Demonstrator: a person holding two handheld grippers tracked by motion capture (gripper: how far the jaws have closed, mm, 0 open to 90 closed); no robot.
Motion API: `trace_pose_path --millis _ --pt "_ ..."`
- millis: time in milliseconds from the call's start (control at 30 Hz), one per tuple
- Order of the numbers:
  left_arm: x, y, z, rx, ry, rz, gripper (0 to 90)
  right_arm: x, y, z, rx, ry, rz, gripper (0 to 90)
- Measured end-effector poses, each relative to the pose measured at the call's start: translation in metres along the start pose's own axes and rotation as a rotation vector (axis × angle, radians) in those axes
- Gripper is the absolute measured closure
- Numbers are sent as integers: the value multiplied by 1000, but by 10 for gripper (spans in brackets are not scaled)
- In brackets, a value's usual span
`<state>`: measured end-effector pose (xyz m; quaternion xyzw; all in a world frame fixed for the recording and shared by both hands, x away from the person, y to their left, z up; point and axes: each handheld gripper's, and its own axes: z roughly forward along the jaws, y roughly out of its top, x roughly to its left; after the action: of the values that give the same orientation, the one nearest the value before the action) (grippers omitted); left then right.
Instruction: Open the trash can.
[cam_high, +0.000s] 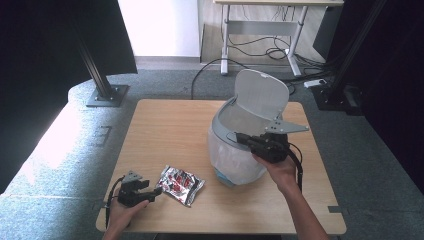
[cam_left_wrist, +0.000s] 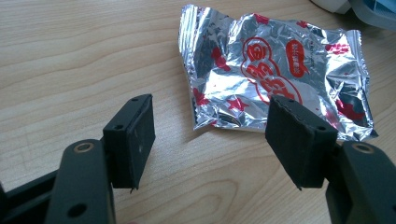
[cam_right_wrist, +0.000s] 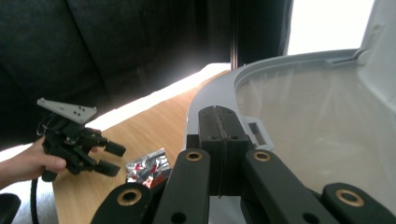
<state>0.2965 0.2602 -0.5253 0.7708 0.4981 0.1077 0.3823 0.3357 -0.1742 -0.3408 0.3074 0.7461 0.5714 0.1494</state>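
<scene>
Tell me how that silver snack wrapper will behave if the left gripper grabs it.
The foil wrapper lies crinkled and flat, so it is probably light and floppy, likely to crumple. Its glossy surface may slide on the table if pushed.

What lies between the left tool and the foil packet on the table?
Bare wood: in the left gripper view the left tool stands open just short of the foil packet.

— Is there any writing to read here?

— Only on the silver foil snack packet (cam_left_wrist: 275, 70) lying on the desk (cam_left_wrist: 70, 56). It carries red printed characters inside a red outline, plus a red oval label, but the crinkled foil leaves them unreadable.
</scene>
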Motion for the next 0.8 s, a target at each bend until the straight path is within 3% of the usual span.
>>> trace_pose_path --millis 367,800 --pt "0 -1 -1 -3 1 -1 333 -6 -10 -35 -25 -74 -16 897" --pt "1 -2 1 -3 13 9 334 -14 -40 -82 -114 -176 -64 859"
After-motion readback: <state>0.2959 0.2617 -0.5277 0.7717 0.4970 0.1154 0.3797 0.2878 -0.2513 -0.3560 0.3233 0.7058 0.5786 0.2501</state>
